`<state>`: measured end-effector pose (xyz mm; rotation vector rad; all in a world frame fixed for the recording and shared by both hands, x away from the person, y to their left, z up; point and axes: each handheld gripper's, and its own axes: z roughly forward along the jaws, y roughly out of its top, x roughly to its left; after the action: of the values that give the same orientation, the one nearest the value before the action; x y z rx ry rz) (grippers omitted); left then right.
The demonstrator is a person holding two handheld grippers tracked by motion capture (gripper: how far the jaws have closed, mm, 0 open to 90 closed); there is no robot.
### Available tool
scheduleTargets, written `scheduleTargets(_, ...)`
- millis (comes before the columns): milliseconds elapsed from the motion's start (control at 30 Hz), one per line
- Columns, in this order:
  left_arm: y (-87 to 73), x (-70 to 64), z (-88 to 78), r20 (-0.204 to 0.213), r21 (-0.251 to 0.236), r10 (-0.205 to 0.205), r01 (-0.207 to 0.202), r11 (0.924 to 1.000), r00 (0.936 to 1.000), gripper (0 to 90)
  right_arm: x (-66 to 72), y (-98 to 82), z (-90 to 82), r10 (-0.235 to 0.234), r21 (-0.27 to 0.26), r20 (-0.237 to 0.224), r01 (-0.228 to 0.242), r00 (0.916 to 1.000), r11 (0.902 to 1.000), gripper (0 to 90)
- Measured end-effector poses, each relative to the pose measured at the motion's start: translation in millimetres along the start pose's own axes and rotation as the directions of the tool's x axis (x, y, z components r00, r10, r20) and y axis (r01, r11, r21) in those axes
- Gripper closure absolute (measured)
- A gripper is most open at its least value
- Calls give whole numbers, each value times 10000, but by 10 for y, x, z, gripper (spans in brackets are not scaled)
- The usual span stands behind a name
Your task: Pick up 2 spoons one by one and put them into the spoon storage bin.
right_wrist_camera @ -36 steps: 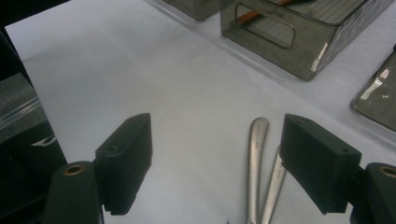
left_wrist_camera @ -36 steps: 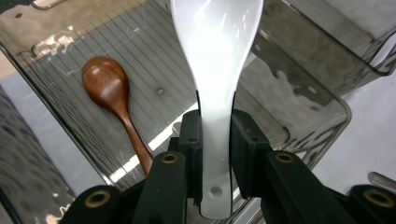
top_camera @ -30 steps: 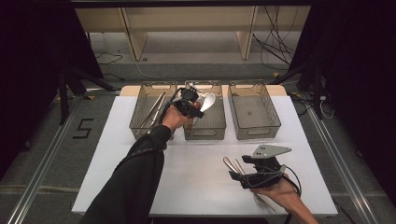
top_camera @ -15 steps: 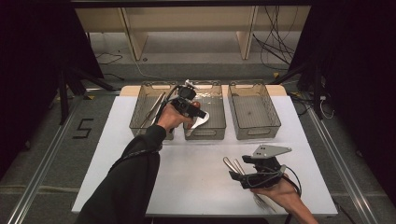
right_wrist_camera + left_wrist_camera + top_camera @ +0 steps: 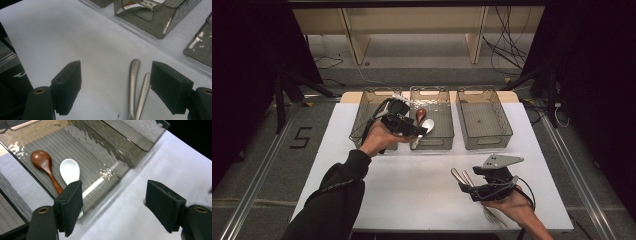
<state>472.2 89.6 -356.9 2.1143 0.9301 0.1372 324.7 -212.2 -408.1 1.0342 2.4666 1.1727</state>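
White ceramic spoon [image 5: 70, 171], likely brittle and slick, lies released in the middle bin [image 5: 447, 142]; both grippers' jaws stand spread, so any regrip belongs on its handle.

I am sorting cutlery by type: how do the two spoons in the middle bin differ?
The wooden spoon is dark reddish-brown with a slim handle; the white spoon is glossy and pale, with a bigger bowl. The wooden spoon lies nearer the bin's side wall than the white spoon. Both rest side by side in the middle bin.

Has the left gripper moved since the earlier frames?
Yes. The left gripper has drawn back from over the middle bin toward its near-left corner, its jaws just opening and empty; the white spoon lies inside.
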Motion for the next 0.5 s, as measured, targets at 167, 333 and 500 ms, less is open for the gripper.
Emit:
scheduleTargets(167, -207, -55, -118, 96, -156, 103, -101, 9998, 9999, 262, -5, -9, 22, -88, 313, 157, 83, 9998, 9995, 269)
scheduleTargets(333, -410, -102, -215, -44, -139, 227, -228, 9996, 9997, 242, -26, -27, 57, -108, 836, 329, 80, 9994, 9965, 277)
scheduleTargets(500, -606, -165, -330, 67, -232, 320, -318, 9992, 9995, 225, -46, -37, 84, -88, 1123, 411, 42, 9991, 9937, 285)
